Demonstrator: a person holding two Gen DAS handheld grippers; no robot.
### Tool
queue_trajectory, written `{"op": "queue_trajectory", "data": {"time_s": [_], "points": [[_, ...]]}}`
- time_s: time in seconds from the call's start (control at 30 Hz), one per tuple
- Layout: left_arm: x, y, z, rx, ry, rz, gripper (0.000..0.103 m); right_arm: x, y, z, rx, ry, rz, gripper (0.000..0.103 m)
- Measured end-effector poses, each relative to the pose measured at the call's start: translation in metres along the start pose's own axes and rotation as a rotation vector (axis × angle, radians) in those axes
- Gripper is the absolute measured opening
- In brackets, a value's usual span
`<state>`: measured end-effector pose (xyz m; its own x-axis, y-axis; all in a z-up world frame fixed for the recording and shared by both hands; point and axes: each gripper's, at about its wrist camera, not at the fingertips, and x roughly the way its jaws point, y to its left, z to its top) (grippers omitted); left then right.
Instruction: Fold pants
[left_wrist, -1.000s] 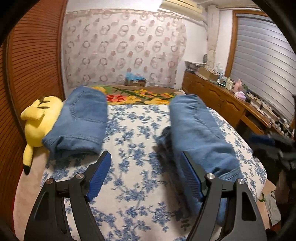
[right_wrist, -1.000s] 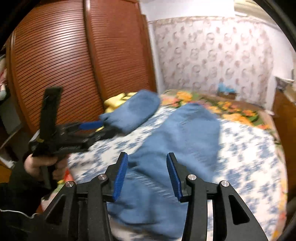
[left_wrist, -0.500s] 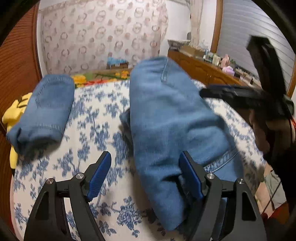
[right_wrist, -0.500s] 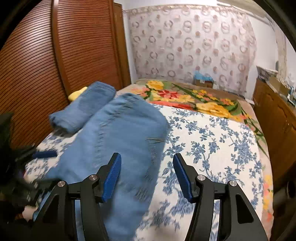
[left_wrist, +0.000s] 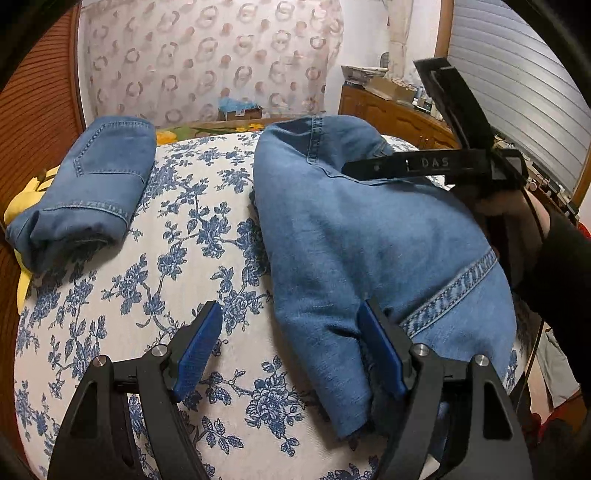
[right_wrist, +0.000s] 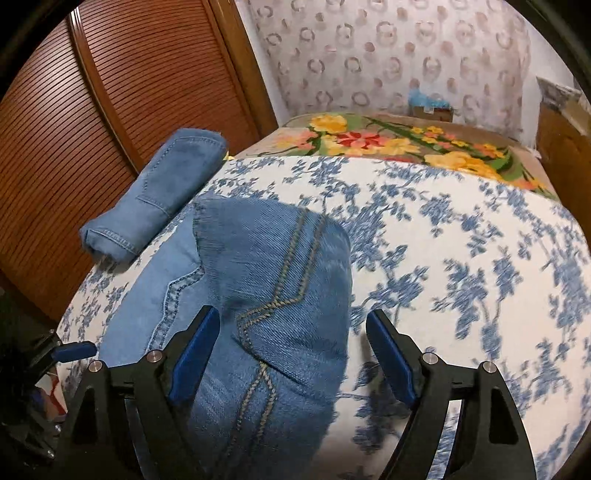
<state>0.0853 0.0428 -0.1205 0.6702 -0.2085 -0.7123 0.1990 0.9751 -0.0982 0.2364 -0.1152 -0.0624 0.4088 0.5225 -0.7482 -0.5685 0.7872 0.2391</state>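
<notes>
two pairs of denim pants lie on the bed, and only one looks finished. the unfolded jeans (left_wrist: 369, 236) sprawl across the blue-flowered bedspread (left_wrist: 155, 280), doubled lengthwise it seems, with the hem end toward the near edge and the seat and seams under the other camera. no cross fold shows yet, so most of the work on this pair looks left to do. the left gripper (left_wrist: 290, 343) stands wide open with nothing held, one pad over bare bedspread and the other against the near edge of the denim. the right gripper (right_wrist: 293, 347) is also spread wide, empty, straddling the upper part of the jeans. the folded jeans (left_wrist: 85, 188) rest as a tidy bundle well apart, by a yellow plush toy (left_wrist: 22, 206) and the wooden wardrobe (right_wrist: 110, 110).
</notes>
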Motion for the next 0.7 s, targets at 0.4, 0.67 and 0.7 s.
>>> {"op": "queue_trajectory", "data": {"time_s": [0.4, 0.67, 0.7], "points": [[0.001, 0.001, 0.001, -0.002, -0.001, -0.007, 0.077, 0.026, -0.007, -0.003, 0.025, 0.039, 0.121, 0.051], [0.002, 0.014, 0.005, -0.023, -0.006, -0.02, 0.077, -0.006, 0.008, 0.015, -0.043, -0.063, 0.136, 0.03], [0.002, 0.016, 0.006, -0.028, -0.009, -0.021, 0.077, -0.01, 0.015, 0.02, -0.058, -0.077, 0.136, 0.029]]}}
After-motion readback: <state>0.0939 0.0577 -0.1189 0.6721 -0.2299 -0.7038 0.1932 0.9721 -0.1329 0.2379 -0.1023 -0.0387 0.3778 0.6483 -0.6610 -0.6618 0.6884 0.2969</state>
